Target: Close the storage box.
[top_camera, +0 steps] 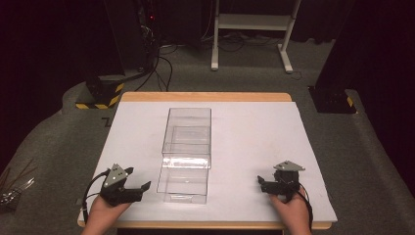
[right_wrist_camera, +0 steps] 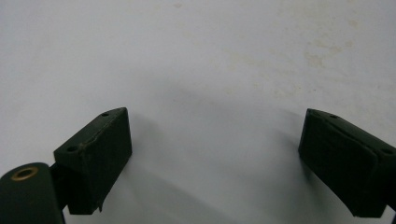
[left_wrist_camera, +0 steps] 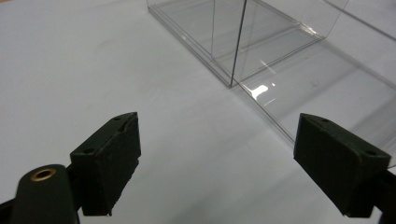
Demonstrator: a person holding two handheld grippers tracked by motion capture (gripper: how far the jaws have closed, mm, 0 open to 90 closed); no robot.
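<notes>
A tall clear plastic box [top_camera: 188, 132] stands in the middle of the white mat [top_camera: 254, 142]. A lower clear piece [top_camera: 183, 183] lies against its near side. My left gripper [top_camera: 138, 178] rests at the mat's front left, open and holding nothing, just left of that lower piece. In the left gripper view the left gripper [left_wrist_camera: 217, 140] points at bare mat, with the box [left_wrist_camera: 243, 37] and the low clear piece [left_wrist_camera: 322, 88] ahead to the right. My right gripper [top_camera: 266, 178] sits at the front right, open and apart from the box. The right gripper [right_wrist_camera: 212, 135] faces stained white mat.
The mat covers a wooden table [top_camera: 205, 96] whose edge shows at the back and front. On the grey floor beyond stand a white frame [top_camera: 252, 29], dark stands with yellow-black striped feet [top_camera: 100, 95], and cables [top_camera: 164, 68]. Thin rods [top_camera: 14, 183] lie far left.
</notes>
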